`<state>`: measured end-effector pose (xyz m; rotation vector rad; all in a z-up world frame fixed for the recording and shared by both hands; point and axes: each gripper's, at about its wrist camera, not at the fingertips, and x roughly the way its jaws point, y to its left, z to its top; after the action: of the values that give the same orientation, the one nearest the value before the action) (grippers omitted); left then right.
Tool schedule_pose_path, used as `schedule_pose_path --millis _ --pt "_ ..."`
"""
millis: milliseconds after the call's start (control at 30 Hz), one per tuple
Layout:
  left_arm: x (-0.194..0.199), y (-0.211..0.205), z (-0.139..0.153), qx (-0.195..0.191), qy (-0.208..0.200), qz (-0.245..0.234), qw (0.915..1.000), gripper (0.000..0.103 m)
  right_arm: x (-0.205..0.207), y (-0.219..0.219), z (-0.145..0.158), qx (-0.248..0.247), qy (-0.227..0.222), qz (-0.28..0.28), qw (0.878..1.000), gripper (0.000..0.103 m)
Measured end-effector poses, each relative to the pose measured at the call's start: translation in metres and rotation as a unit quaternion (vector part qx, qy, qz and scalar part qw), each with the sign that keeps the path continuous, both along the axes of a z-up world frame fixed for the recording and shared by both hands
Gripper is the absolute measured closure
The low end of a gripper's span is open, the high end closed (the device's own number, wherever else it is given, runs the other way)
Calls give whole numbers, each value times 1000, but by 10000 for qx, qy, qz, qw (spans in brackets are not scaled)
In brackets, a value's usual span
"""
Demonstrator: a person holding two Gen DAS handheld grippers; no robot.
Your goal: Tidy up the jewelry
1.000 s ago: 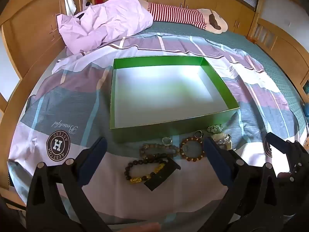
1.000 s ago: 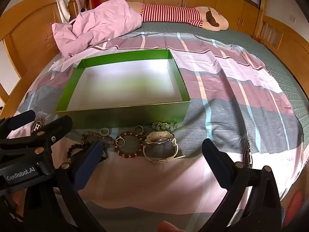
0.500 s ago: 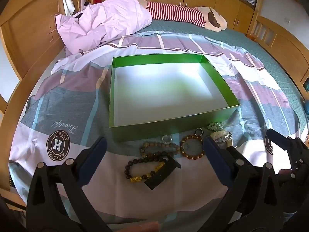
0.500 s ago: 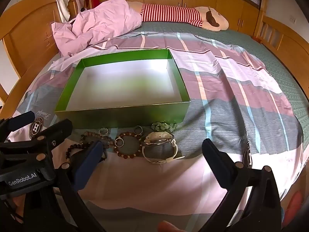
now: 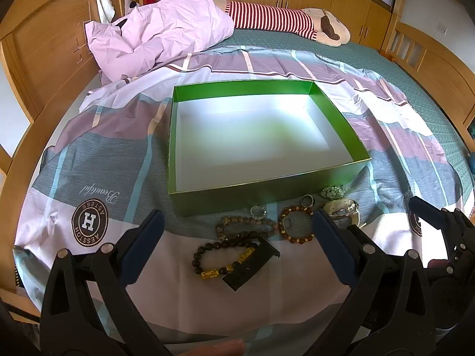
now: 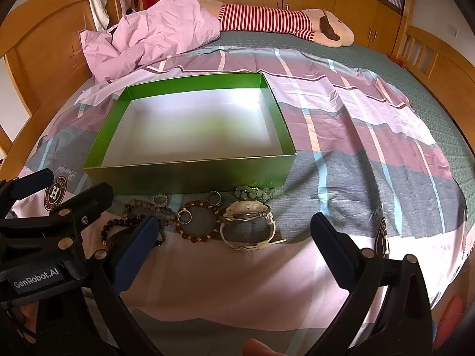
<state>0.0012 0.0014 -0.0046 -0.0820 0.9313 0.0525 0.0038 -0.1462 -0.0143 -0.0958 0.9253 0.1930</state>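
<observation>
An empty green box (image 5: 267, 198) with a white floor stands on the bedspread. Along its near wall lie a dark bead bracelet with gold beads (image 5: 219, 262), a black flat piece (image 5: 252, 265), a brown bead bracelet (image 5: 246, 225), an amber bead bracelet (image 5: 297, 226), rings (image 5: 307, 199), green beads (image 5: 333, 191) and a white watch (image 5: 341, 207). My left gripper (image 5: 237, 222) hangs open above the bracelets. My right gripper (image 6: 234, 222) is open above the watch (image 6: 249, 216) and amber bracelet (image 6: 197, 222). Neither touches anything.
The bed has wooden frames on the left and right sides. A crumpled pink sheet (image 5: 160, 38) and a striped plush toy (image 5: 276, 20) lie at the far end behind the box. The left gripper (image 6: 59, 195) sits close beside the right one.
Almost nothing: the right wrist view has drifted slightly, so the jewelry sits a little higher in it. Both grippers stay open.
</observation>
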Motion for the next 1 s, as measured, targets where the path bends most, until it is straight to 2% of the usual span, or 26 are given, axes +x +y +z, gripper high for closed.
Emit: schedule_pose_path --millis 1000 --pt "1 -3 -5 85 51 -12 10000 4 1 4 -5 9 91 83 9999 2"
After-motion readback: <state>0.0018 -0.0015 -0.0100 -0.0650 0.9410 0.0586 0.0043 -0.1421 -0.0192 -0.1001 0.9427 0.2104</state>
